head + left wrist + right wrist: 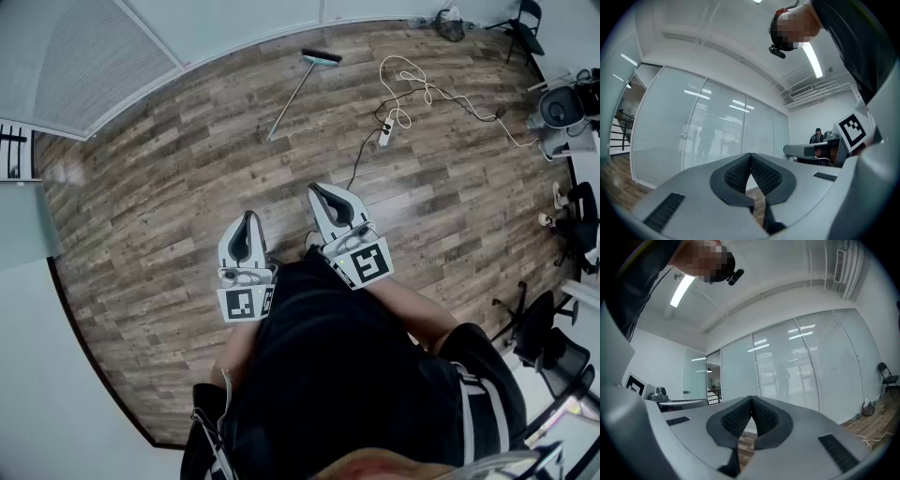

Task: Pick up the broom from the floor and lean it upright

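Pointing level, the left gripper and right gripper are both clenched, empty. Well ahead, the broom lies on the floor, its handle end toward them and its head farthest. The right gripper looks slightly nearer.

1. The head view is bright and evenly lit, and the wood floor is sharp, with a pale glare patch at its left edge.
2. Shadows are soft and faint.
3. Heavy fisheye bends the room's lines and stretches everything near the borders.
4. In both tool views a strip light overhead burns white.
5. The glass wall shows hazy lamp reflections.
6. Black vignetting rounds off the corners.
7. The left tool and right tool look slightly soft nearest the lens.
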`<state>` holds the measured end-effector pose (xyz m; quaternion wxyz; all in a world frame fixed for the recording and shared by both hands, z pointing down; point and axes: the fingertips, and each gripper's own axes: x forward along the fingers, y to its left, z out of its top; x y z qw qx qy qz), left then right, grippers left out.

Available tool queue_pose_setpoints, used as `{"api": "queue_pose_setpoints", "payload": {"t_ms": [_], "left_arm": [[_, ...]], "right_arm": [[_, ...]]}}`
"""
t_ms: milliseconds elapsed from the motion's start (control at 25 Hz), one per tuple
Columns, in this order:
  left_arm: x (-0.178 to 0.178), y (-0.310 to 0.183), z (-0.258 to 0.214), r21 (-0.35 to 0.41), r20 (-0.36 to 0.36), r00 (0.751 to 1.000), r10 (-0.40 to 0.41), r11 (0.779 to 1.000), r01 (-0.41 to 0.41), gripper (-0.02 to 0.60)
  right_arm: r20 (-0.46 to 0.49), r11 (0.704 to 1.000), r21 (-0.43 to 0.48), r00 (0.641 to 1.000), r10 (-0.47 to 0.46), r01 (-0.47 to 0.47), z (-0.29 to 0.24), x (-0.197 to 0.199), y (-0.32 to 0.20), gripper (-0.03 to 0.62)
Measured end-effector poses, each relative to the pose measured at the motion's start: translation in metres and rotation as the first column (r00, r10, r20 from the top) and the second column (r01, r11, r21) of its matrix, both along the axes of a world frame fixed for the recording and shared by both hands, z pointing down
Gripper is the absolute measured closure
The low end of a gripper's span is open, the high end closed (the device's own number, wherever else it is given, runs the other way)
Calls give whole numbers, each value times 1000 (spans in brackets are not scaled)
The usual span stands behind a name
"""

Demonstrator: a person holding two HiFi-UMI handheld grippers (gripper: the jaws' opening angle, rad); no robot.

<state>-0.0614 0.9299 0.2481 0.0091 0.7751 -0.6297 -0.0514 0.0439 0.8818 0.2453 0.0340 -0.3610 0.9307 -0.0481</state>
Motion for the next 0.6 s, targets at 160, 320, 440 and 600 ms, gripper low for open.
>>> {"api": "queue_pose_setpoints", "payload": {"t_ms": [160,320,440,600], "left_arm": [[10,-4,1,-6,-2,1000,-4,1000,4,563],[22,-5,4,-12,0,1000,1,1000,-1,563],[30,-7,5,-16,1,1000,12,1000,-12,563],[29,-20,6,-18,-6,1000,24,1000,-24,563]], "right_arm": [[4,1000,7,1000,-5,5,0,10,-4,574],[32,999,-40,999,16,-14,6,26,-12,574],[42,992,-110,997,59,-54,19,42,-21,574],[32,985,-141,994,103,-98,25,51,-32,574]]}}
